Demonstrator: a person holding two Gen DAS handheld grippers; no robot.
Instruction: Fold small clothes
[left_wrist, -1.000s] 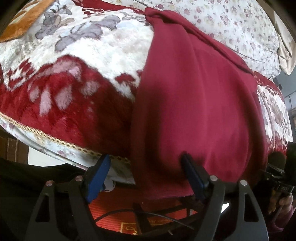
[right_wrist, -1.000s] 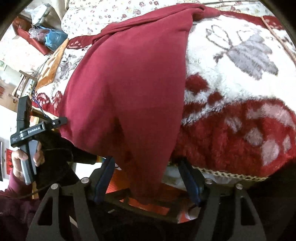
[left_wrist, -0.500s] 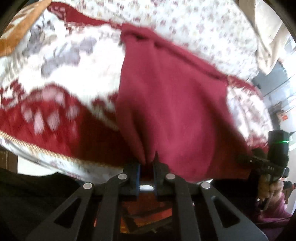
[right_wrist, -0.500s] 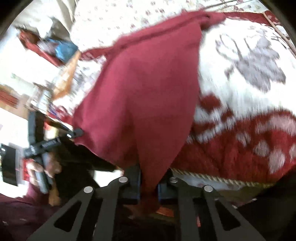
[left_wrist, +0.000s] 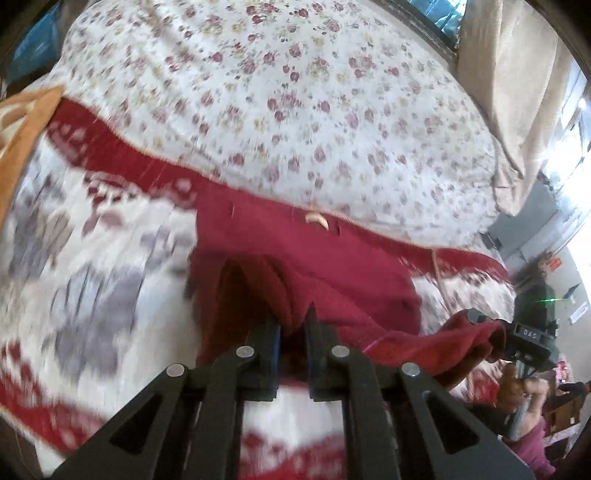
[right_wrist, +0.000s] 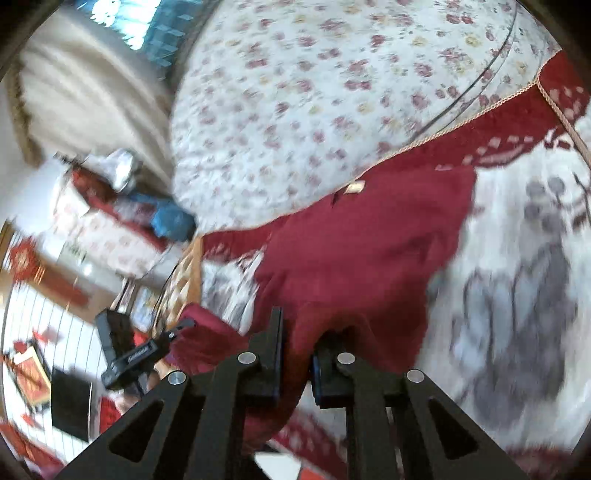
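A dark red garment (left_wrist: 332, 258) lies on a red and white plush blanket (left_wrist: 92, 266), its far edge with a pale label (left_wrist: 317, 219) near the floral sheet. My left gripper (left_wrist: 293, 325) is shut on its near left hem, lifted over the cloth. My right gripper (right_wrist: 297, 336) is shut on the near right hem of the garment (right_wrist: 362, 251). Each gripper shows in the other's view, the right one (left_wrist: 491, 325) and the left one (right_wrist: 181, 325), both with red cloth in them.
A white floral sheet (left_wrist: 295, 92) covers the bed beyond the blanket. A beige curtain (left_wrist: 517, 92) hangs at the far right. An orange patterned cloth (left_wrist: 18, 129) lies at the left. Shelves with a blue bag (right_wrist: 166, 221) and clutter stand beside the bed.
Both grippers closed on the near hem, then lifted it and carried it forward over the garment toward its far edge. The views are blurred by motion.
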